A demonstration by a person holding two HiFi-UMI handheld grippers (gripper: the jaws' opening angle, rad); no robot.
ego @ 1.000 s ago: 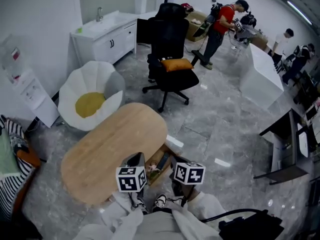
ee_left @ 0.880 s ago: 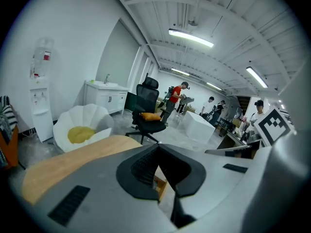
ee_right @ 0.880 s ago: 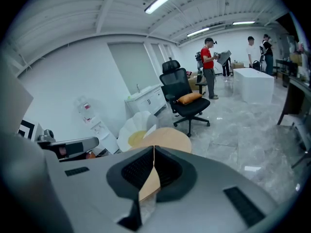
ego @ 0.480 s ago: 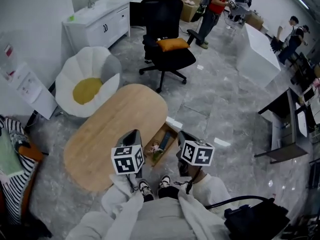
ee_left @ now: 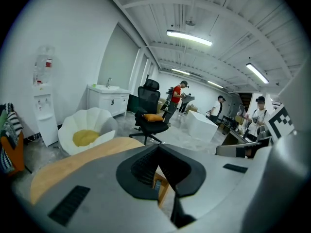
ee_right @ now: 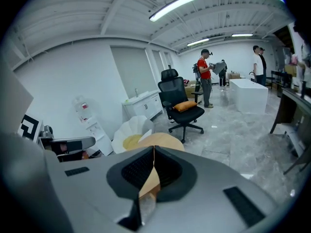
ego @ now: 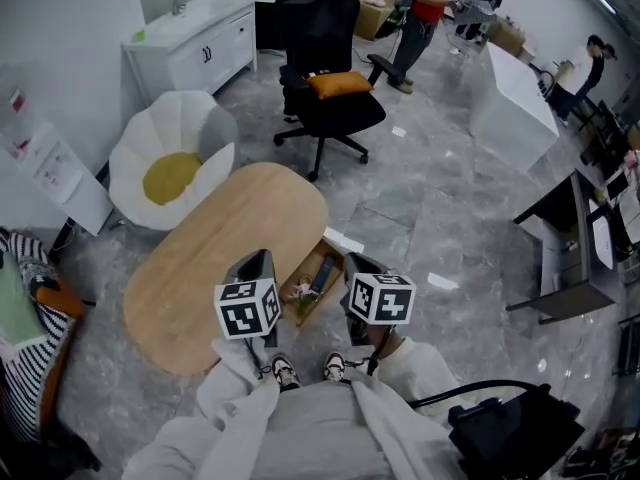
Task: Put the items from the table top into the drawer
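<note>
The left gripper (ee_left: 158, 147) had its jaws pressed together, the tips touching and nothing caught between them; only a narrow wedge stayed open behind the tips. Through that wedge the left gripper view showed a corner of the wooden drawer (ee_left: 161, 187) lying below and just beyond the jaws. The right gripper (ee_right: 154, 149) was likewise closed tight on nothing, its two pads meeting along a thin line, with the pale edge of the table (ee_right: 151, 178) showing through the gap beneath the tips. In the head view the left gripper (ego: 254, 260) and the right gripper (ego: 353, 261) sat side by side and apart, both pointing forward and downward. The drawer (ego: 337, 282) stood pulled out from the table's side, below and between the two sets of jaws, nearer the right gripper's tips than the left's. Several small items (ego: 306, 290) lay inside it, a dark one nearest the table and a pinkish one behind it; what they were could not be made out. The oval top of the table (ego: 225, 253) stretched ahead and to the left of the left jaws. Well beyond both grippers stood a black office chair (ego: 322, 68) and a white petal-shaped seat (ego: 200, 133).
</note>
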